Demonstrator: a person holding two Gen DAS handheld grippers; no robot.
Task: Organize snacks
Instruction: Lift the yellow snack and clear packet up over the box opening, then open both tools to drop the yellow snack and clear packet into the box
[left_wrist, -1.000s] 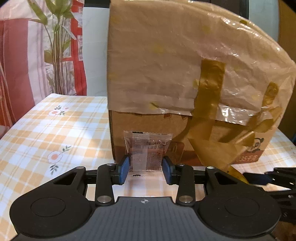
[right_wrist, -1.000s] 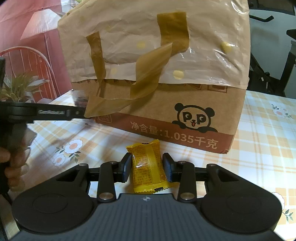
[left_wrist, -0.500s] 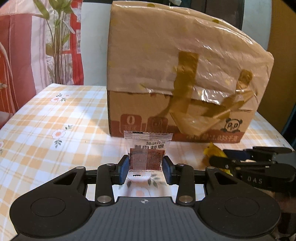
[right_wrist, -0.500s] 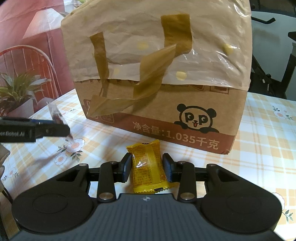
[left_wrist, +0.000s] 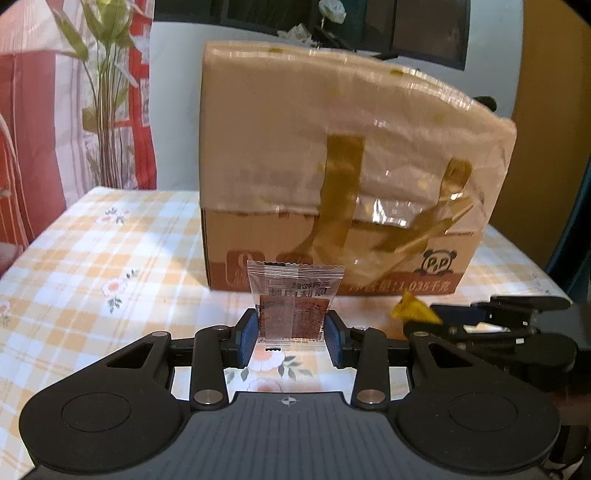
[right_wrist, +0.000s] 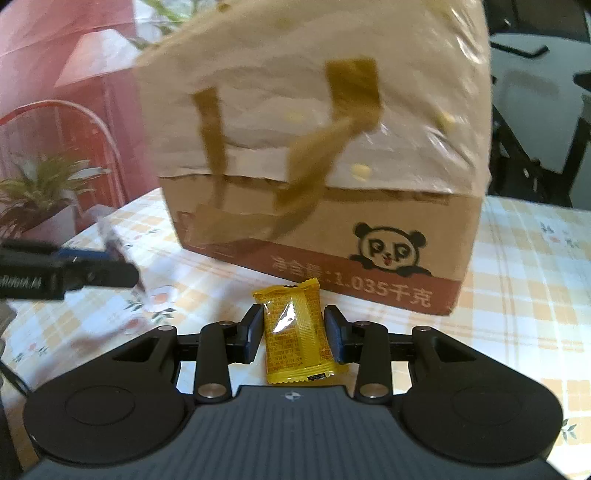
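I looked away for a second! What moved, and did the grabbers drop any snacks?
The left gripper pulled back from the box, which now looks farther off, carrying its clear packet along. Nothing was dropped or newly taken. The right gripper barely moved and stays shut on the yellow packet; the box stays put on the table.

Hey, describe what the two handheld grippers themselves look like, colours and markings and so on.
Both are matte black. The left gripper has blue finger pads, silver pivot pins, two round discs and a ribbed grey plate with a crosshair mark. The right gripper matches, though its pads look darker. No sleeves are visible.
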